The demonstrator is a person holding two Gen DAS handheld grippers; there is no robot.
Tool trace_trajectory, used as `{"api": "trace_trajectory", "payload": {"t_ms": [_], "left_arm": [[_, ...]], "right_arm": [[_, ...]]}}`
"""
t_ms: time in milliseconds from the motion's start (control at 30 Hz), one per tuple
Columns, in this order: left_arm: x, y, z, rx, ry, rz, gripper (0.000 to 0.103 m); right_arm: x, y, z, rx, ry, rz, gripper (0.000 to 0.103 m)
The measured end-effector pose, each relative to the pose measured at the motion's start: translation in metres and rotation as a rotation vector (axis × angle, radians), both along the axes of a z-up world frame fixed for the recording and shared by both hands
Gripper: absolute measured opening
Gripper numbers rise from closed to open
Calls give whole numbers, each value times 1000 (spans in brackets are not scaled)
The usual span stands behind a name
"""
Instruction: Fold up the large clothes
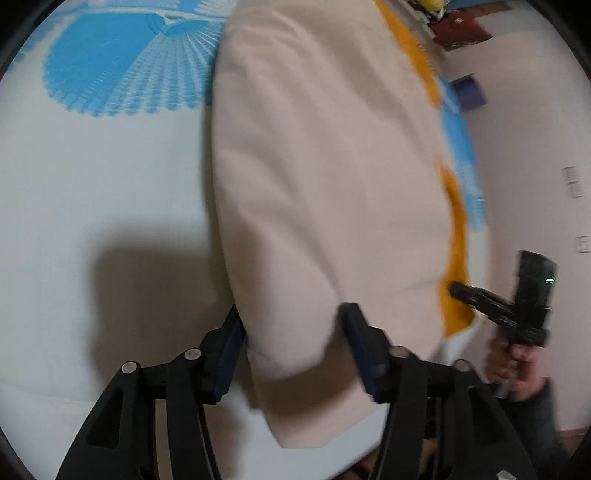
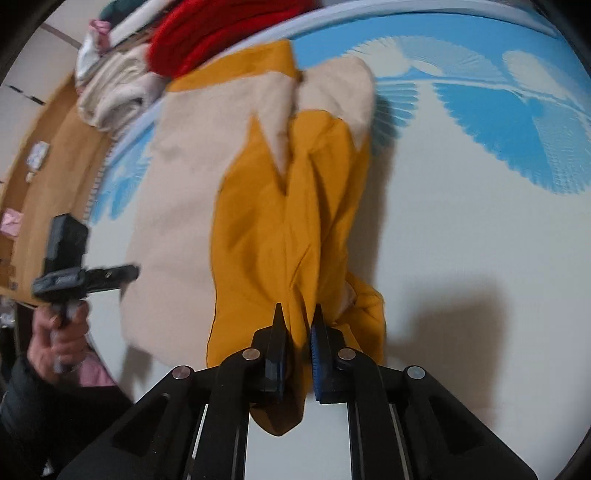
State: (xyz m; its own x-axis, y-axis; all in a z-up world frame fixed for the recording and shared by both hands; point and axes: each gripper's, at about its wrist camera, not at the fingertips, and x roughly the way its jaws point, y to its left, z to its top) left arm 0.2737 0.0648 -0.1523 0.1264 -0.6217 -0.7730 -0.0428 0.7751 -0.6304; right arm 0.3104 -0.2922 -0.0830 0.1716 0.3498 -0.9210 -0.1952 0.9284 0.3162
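A large beige and mustard-yellow garment (image 1: pixel 325 177) lies on a white bed sheet with blue fan patterns (image 1: pixel 92 166). My left gripper (image 1: pixel 291 332) is open, its jaws wide on either side of a beige edge of the garment. My right gripper (image 2: pixel 298 328) is shut on a bunched mustard-yellow part of the garment (image 2: pixel 291 221) and holds it above the sheet (image 2: pixel 480 206). The right gripper also shows in the left wrist view (image 1: pixel 458 290), and the left gripper in the right wrist view (image 2: pixel 129 271).
A pile of clothes, red (image 2: pixel 221 29) and cream (image 2: pixel 114 88), sits at the bed's far edge. A wooden floor (image 2: pixel 48 192) runs beside the bed. A pale wall (image 1: pixel 528 147) stands behind the bed.
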Motion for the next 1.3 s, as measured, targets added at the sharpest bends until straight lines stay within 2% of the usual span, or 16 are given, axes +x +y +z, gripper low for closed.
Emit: {"api": "trace_trajectory", "payload": {"t_ms": [67, 200, 333, 367, 433, 467, 500, 567, 600, 667, 733, 800, 867, 1033, 1167, 1300], "left_arm": [[-3, -1, 7, 50, -16, 9, 58], [-17, -21, 36, 268, -122, -45, 62], [-36, -32, 69, 436, -144, 46, 62], [-42, -36, 78, 460, -166, 66, 63], [-70, -41, 104, 503, -234, 118, 67], [-87, -46, 118, 525, -273, 147, 74], [-110, -47, 128, 543, -312, 171, 80], [-143, -55, 152, 555, -402, 228, 82], [-161, -51, 161, 547, -438, 244, 83], [-192, -57, 175, 536, -491, 278, 85], [-217, -67, 184, 530, -534, 308, 88], [-230, -74, 187, 545, -553, 330, 94], [-241, -79, 185, 538, -556, 343, 95], [-239, -83, 167, 531, -503, 354, 96], [-236, -90, 163, 534, -514, 348, 97], [-233, -93, 158, 507, -504, 336, 98]], "right_arm": [[-3, 0, -10, -24, 29, 42, 13], [-9, 8, -22, -126, 48, 71, 17], [-15, 2, -25, -167, 85, 15, 20], [-20, 0, -26, -217, 76, 22, 21], [-33, -3, -23, -419, 28, 32, 21], [-40, -4, -20, -550, -11, 26, 21], [-48, -7, -9, -616, -70, 3, 21], [-63, -12, 28, -537, -199, -72, 21], [-79, -11, 60, -463, -325, -118, 27], [-110, 1, 99, -421, -500, -150, 47], [-152, 14, 131, -387, -658, -182, 89], [-190, 32, 142, -368, -759, -205, 99], [-216, 48, 146, -361, -781, -201, 99], [-259, 75, 129, -348, -697, -139, 99], [-264, 88, 116, -361, -701, -84, 99], [-252, 95, 107, -341, -667, -100, 99]]}}
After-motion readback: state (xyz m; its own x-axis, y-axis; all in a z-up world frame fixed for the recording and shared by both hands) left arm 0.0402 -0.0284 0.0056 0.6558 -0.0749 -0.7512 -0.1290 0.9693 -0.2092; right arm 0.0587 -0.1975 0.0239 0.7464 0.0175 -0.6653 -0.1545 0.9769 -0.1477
